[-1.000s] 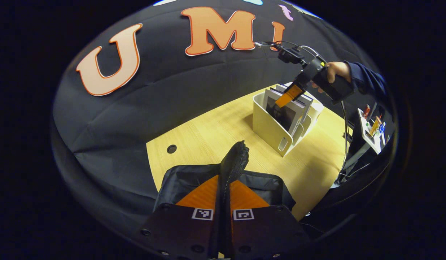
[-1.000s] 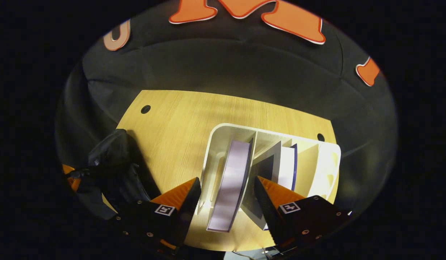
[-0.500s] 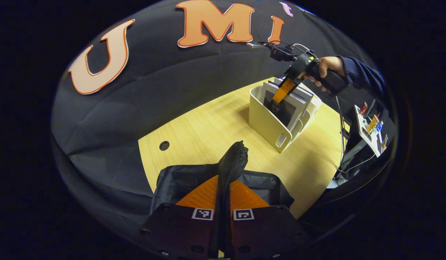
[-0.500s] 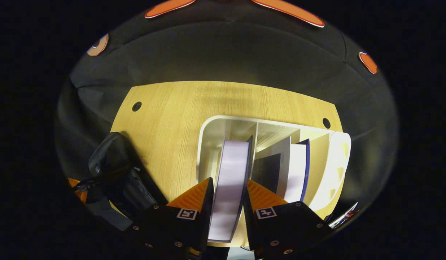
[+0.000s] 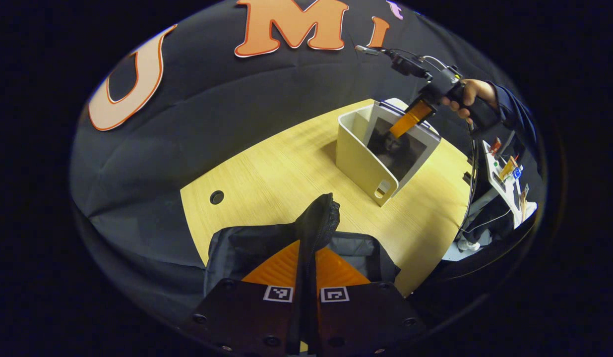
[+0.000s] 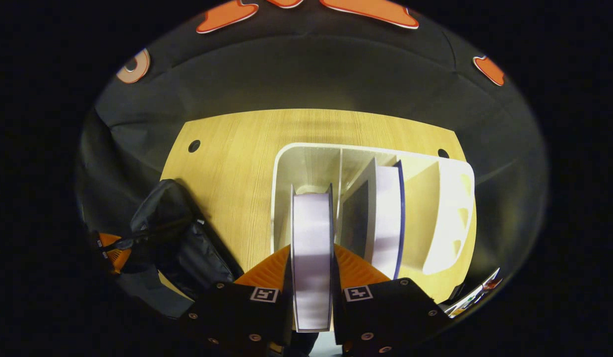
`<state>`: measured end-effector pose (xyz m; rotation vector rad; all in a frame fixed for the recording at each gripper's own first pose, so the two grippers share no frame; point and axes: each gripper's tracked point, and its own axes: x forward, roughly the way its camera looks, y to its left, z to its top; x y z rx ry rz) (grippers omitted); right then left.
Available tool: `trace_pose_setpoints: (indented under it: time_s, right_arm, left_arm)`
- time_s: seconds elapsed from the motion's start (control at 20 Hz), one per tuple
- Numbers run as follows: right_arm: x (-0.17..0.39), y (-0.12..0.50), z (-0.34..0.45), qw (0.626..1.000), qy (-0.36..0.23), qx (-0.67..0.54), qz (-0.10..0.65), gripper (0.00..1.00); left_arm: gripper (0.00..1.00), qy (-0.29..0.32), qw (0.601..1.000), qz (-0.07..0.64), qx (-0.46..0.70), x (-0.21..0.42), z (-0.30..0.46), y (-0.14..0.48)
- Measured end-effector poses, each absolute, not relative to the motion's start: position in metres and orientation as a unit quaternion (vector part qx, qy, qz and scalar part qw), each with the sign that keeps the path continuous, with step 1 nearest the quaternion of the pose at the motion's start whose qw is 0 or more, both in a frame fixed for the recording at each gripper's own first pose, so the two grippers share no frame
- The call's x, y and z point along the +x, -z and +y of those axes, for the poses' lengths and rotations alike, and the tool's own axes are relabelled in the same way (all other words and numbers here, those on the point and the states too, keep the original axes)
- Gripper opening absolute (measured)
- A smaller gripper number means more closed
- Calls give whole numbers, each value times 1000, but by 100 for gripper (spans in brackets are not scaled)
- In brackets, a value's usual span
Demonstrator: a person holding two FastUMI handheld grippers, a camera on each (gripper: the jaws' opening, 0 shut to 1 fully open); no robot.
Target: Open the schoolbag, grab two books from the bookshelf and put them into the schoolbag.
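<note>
A black schoolbag (image 5: 247, 248) lies at the near edge of the wooden table (image 5: 267, 173). My left gripper (image 5: 306, 267) is shut on the bag's raised zipper edge (image 5: 319, 220), holding it up. A white bookshelf (image 5: 361, 161) stands farther off on the table. My right gripper (image 6: 311, 267) is shut on a thick book (image 6: 311, 248), seen edge-on and lifted partly above the bookshelf (image 6: 286, 163). In the left gripper view that book (image 5: 398, 151) shows a dark picture cover, with the right gripper (image 5: 410, 119) on its top. A second book (image 6: 386, 213) stands in the neighbouring slot. The schoolbag (image 6: 182, 248) shows at lower left.
A round cable hole (image 5: 216, 197) sits in the table to the left. A small white stand with bits of equipment (image 5: 505, 173) is beyond the table's right edge. A person's hand (image 5: 467, 94) holds the right gripper. Bare tabletop lies between the bag and the shelf.
My right gripper has closed on the thick book and raised it partly out of the bookshelf. My left gripper still holds the bag's zipper edge in place.
</note>
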<state>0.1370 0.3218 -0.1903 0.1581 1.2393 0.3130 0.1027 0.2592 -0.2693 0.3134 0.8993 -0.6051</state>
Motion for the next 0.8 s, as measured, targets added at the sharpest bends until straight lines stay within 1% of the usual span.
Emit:
trace_pose_setpoints:
  time_s: [0.35, 0.65, 0.8]
  right_arm:
    - [74, 160, 289, 811, -135, 127, 555, 33]
    - [18, 148, 274, 813, -128, 197, 532, 31]
    - [-10, 150, 268, 812, -115, 234, 521, 31]
  left_arm:
    - [6, 296, 844, 422, 149, 83, 257, 274]
    - [6, 298, 845, 421, 143, 76, 254, 276]
    - [6, 298, 845, 422, 135, 72, 251, 277]
